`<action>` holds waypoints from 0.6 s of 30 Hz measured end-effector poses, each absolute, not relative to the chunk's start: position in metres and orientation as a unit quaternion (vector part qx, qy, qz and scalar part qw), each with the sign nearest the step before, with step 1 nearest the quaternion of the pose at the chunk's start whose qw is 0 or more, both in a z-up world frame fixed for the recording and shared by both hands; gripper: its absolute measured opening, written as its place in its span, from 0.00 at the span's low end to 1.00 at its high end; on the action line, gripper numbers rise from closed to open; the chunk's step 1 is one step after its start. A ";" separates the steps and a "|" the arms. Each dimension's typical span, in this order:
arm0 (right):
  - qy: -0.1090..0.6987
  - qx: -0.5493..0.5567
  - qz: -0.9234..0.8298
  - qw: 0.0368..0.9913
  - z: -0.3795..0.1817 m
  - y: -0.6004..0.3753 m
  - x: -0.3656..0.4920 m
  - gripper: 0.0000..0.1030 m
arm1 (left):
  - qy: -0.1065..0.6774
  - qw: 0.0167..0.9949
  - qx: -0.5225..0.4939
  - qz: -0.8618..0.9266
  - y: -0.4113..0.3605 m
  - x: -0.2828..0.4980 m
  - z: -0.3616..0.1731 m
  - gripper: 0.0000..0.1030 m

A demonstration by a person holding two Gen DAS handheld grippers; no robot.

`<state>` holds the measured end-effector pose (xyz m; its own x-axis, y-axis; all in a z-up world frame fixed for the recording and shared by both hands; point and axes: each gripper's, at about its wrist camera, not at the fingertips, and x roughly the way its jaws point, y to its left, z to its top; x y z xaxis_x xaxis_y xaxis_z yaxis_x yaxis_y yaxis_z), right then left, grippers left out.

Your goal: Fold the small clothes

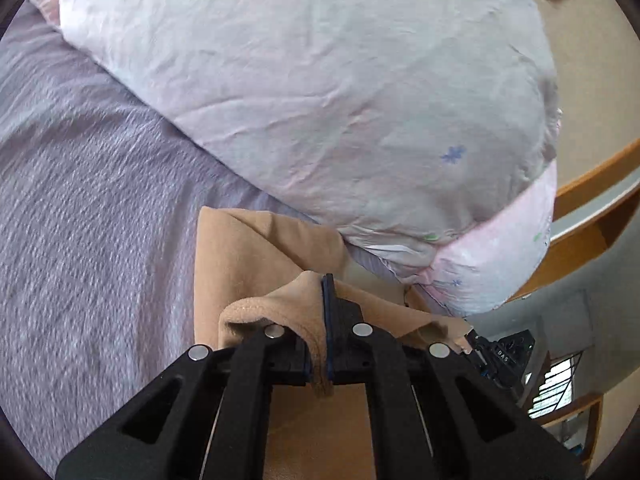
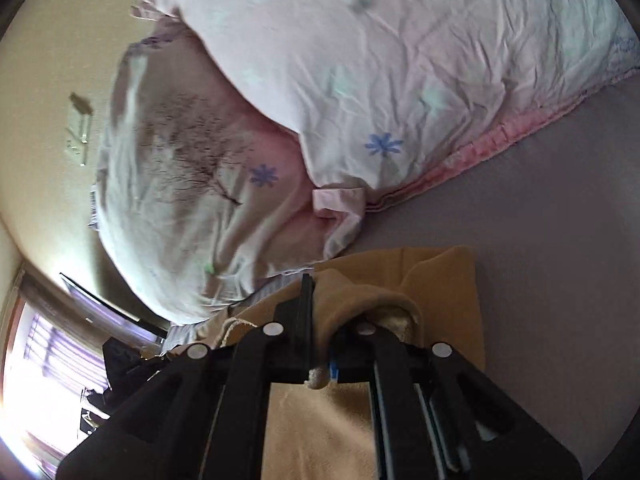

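A tan fleece garment (image 1: 240, 264) lies on the purple bedsheet (image 1: 88, 200). My left gripper (image 1: 320, 320) is shut on a raised fold of its edge; cloth drapes over the left finger. In the right wrist view the same tan garment (image 2: 448, 280) shows, with a drawstring at the left. My right gripper (image 2: 320, 320) is shut on another raised edge of it; cloth drapes over the right finger. Both edges are held a little above the bed. My right gripper also shows in the left wrist view (image 1: 500, 356), at the garment's far corner.
A big white-and-pink duvet (image 1: 320, 100) with flower prints is heaped just beyond the garment, also in the right wrist view (image 2: 360, 80). A wooden bed frame (image 1: 592, 184) and beige wall lie to the right. A bright window (image 2: 36, 360) is at lower left.
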<state>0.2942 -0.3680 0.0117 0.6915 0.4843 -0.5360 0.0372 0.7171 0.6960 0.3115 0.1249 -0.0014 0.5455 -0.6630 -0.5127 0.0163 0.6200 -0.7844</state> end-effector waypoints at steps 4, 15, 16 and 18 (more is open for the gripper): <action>0.385 0.346 0.060 0.854 0.003 -0.371 0.307 0.62 | 0.430 0.771 -0.416 -0.218 0.133 0.317 -0.006 0.04; 0.277 0.301 0.102 0.907 0.051 -0.378 0.210 0.80 | 0.411 0.832 -0.312 -0.202 0.152 0.239 0.040 0.80; 0.267 0.296 0.112 0.910 0.047 -0.377 0.200 0.82 | 0.426 0.826 -0.308 -0.205 0.151 0.231 0.033 0.77; 0.251 0.303 0.127 0.911 0.040 -0.377 0.191 0.83 | 0.450 0.814 -0.306 -0.201 0.143 0.225 0.017 0.75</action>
<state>0.1915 -0.3771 0.0405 0.8421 0.3826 -0.3800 -0.0782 0.7839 0.6160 0.2250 0.1429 0.0169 0.5142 -0.6033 -0.6096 0.0518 0.7313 -0.6800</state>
